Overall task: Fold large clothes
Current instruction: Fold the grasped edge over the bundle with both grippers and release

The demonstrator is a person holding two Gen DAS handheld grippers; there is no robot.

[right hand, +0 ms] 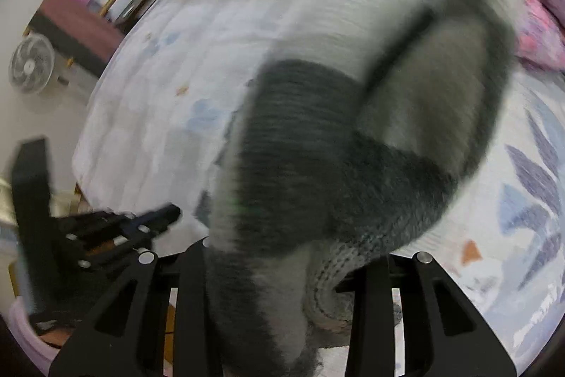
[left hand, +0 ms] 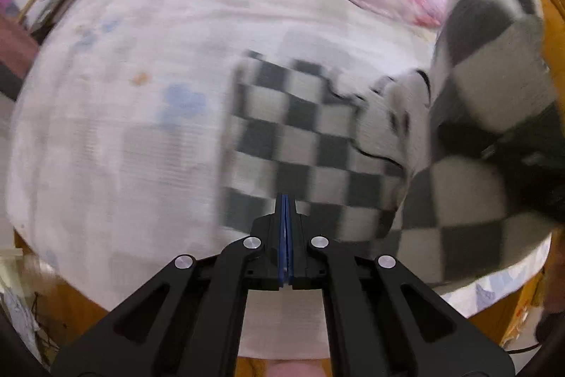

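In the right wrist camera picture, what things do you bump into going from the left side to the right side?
White fan → the other gripper → checkered grey-and-white sweater hanging from this camera's jaws → bedsheet with purple leaf prints.

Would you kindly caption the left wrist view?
Shut left gripper above a checkered sweater on the bed.

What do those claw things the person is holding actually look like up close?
Each is a matte black tool. The left gripper has two angular black link arms with long cut-out slots, joined by round silver pins, and its jaws are lined with thin blue pads. The right gripper has the same black slotted arms and silver pins; its pads are hidden. No cables or markings show.
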